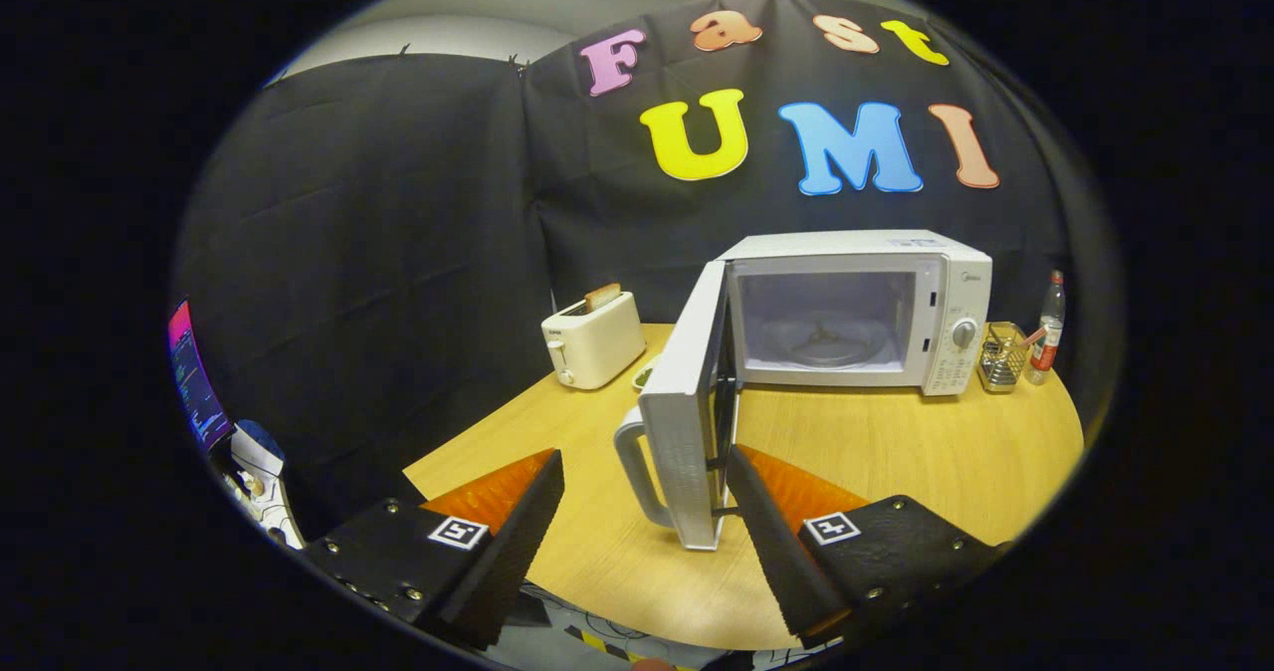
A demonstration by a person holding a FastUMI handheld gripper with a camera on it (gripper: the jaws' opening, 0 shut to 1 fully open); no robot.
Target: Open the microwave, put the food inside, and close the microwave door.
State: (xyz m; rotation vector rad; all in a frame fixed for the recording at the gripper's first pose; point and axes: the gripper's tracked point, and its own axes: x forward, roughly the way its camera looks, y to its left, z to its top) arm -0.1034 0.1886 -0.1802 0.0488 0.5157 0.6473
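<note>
Our tongs (642, 497) are wide open and hold nothing, with the microwave (856, 308) beyond them and its door (685, 412) swung open between the fingers.

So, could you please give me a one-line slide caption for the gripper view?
Open hand-held gripper faces the microwave, its door swung wide, handle between the fingers.

The microwave (856, 308) is set at the back of the table (896, 462), door (687, 412) swung out toward the spread fingers (518, 522). A toaster (593, 337) is parked left of it, a bottle (1047, 331) and wire holder (1001, 357) right.
</note>
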